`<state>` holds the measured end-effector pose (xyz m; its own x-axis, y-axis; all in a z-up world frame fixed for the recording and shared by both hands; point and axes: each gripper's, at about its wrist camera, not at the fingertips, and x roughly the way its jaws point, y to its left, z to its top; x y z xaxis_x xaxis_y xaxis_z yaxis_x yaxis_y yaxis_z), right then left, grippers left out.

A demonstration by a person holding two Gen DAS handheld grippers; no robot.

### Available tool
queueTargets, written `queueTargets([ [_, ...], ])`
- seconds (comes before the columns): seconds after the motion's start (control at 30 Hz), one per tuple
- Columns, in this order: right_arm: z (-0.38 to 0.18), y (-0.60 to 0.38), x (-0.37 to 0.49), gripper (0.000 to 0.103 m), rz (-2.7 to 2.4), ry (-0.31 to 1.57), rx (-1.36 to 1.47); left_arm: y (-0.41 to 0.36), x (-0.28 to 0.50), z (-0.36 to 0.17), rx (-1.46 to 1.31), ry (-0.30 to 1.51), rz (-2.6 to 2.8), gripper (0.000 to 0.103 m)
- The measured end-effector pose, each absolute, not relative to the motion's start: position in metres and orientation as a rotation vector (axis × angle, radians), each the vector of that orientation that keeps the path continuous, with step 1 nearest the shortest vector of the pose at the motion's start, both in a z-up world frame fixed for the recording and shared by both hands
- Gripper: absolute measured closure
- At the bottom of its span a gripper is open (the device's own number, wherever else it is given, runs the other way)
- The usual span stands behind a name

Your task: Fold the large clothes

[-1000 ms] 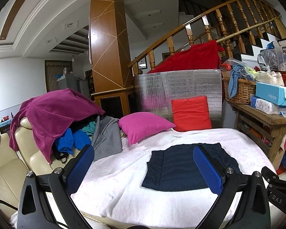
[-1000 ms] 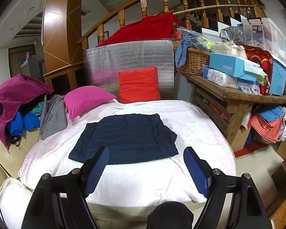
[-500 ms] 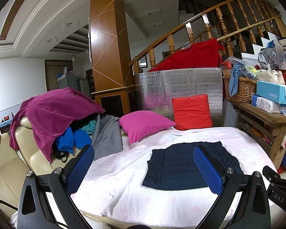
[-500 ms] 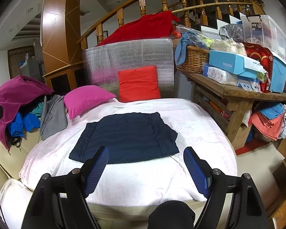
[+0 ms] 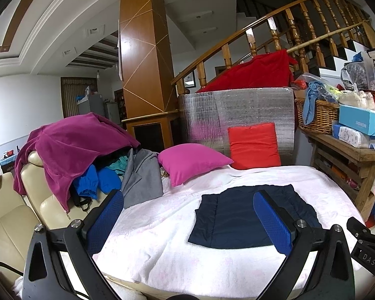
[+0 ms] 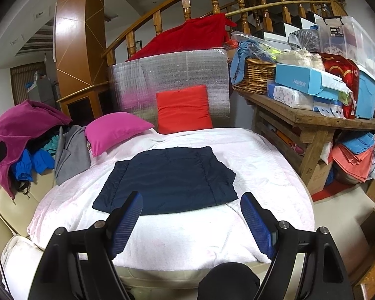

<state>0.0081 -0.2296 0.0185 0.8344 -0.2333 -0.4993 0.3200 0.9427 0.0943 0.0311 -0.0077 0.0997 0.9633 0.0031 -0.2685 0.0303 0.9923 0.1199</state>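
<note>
Fingers of both the left gripper (image 5: pixel 187 212) and right gripper (image 6: pixel 191 215) stand spread wide, nothing between them. Folded navy garment (image 6: pixel 167 177) lies flat mid-bed on the white blanket (image 6: pixel 187 237), well clear of the pink cushion (image 6: pixel 115 130) at the far-left edge.

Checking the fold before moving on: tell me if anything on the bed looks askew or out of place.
The navy garment lies flat on the white cover, but its right edge steps out unevenly. Unfolded clothes are heaped on the sofa to the left.
</note>
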Motion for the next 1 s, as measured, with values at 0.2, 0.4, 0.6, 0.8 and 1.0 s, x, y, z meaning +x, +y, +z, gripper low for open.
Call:
queueTargets([
  [0.2,0.020,-0.227,0.007,0.020,-0.293,0.498,0.175,-0.008,0.030,0.100,0.126,0.267,-0.012,0.000],
  [0.4,0.024,-0.226,0.006,0.020,-0.295,0.491,0.177,-0.010,0.029,0.103,0.126,0.260,-0.011,0.000],
  [0.6,0.030,-0.226,0.005,0.020,-0.292,0.478,0.180,-0.012,0.026,0.108,0.130,0.247,-0.004,0.000],
  [0.8,0.031,-0.226,0.009,0.020,-0.282,0.473,0.192,-0.011,0.034,0.110,0.121,0.270,-0.006,0.000],
  [1.0,0.026,-0.226,0.026,0.020,-0.274,0.493,0.193,-0.014,0.047,0.104,0.126,0.292,-0.002,0.000],
])
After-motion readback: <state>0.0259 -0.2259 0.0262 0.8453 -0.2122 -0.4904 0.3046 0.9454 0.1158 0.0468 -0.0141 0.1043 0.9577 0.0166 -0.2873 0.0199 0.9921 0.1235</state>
